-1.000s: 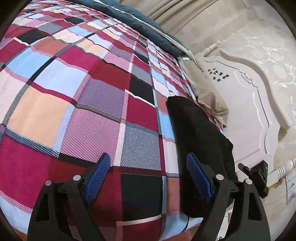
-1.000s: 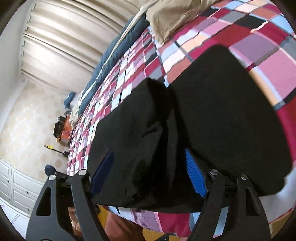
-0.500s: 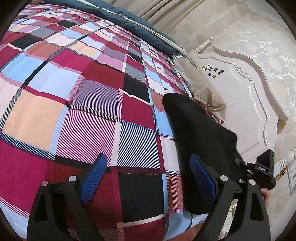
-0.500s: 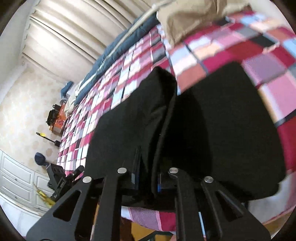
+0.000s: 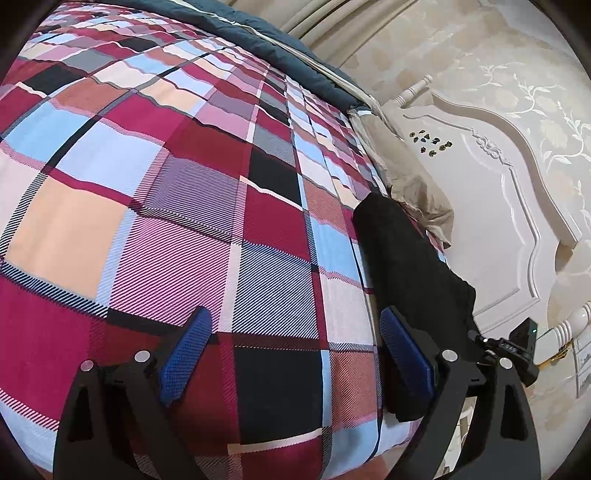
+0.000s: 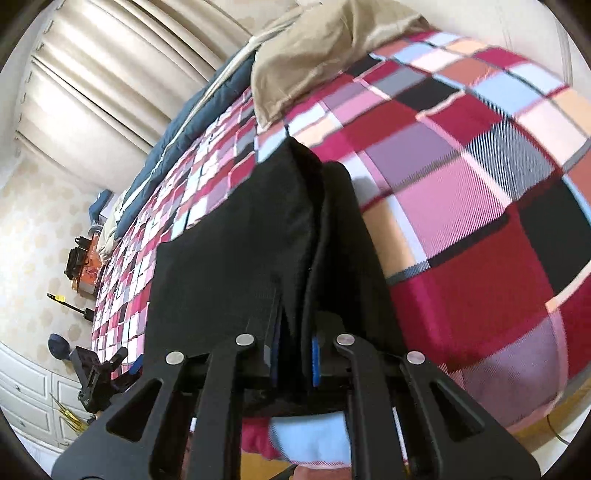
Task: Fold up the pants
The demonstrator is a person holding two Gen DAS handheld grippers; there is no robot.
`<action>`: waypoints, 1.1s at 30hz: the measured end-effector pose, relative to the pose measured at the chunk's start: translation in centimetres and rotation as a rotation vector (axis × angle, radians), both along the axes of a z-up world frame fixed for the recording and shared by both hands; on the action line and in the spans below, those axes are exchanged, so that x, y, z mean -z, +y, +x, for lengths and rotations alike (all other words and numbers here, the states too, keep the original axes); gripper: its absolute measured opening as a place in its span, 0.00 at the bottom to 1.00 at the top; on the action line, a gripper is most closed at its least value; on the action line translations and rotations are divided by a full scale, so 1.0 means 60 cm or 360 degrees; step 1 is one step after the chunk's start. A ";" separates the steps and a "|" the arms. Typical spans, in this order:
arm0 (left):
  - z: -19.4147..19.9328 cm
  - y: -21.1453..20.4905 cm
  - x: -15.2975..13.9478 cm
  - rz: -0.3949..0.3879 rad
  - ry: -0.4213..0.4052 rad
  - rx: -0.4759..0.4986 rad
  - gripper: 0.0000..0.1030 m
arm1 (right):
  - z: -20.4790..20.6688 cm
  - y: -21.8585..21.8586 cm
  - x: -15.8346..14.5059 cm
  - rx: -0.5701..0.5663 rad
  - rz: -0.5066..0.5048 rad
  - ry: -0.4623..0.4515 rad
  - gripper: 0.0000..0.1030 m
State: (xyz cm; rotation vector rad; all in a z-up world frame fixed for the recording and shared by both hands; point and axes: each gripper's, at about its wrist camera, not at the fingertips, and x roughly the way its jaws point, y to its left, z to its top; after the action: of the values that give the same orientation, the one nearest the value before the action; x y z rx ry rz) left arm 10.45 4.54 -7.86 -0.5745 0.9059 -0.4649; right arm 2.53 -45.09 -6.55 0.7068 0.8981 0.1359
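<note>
The black pants (image 6: 251,251) lie folded on the plaid bedspread (image 6: 461,192) near the bed's corner. My right gripper (image 6: 293,358) is shut on the near edge of the pants, which stand up in a fold between its blue pads. In the left wrist view the pants (image 5: 402,258) lie at the right edge of the bed, next to the headboard. My left gripper (image 5: 295,354) is open and empty above the bare bedspread (image 5: 184,203), its right finger close to the pants. The right gripper's body (image 5: 517,347) shows at the far right.
A beige pillow (image 5: 413,184) lies beside the white headboard (image 5: 491,206). A dark blue blanket (image 5: 258,33) runs along the far side of the bed. Curtains (image 6: 103,85), white drawers (image 6: 26,398) and floor clutter (image 6: 81,258) show in the right wrist view.
My right gripper has shut on the near edge of the pants and drawn the fabric up and together into a narrower fold. My left gripper has stayed open and shifted slightly.
</note>
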 end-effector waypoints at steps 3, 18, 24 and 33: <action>-0.001 0.002 0.000 -0.0011 0.0005 0.0003 0.89 | -0.004 -0.017 0.014 0.0008 0.0133 -0.0019 0.11; -0.003 0.003 -0.010 -0.0155 0.0098 0.0036 0.89 | -0.078 -0.074 -0.009 0.0216 0.0153 -0.0043 0.70; -0.028 -0.074 -0.015 -0.0367 0.0172 0.0232 0.89 | -0.064 -0.060 0.026 0.0148 0.0297 -0.0008 0.70; -0.020 -0.160 0.012 -0.0476 0.0314 0.0391 0.89 | -0.043 -0.035 0.044 0.0071 0.0354 -0.0010 0.75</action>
State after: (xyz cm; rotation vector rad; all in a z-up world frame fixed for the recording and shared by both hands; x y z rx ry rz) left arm 9.25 -5.05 -8.59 -0.7955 1.1106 -0.7841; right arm -0.02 -47.19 -9.20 0.9318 0.8685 0.2004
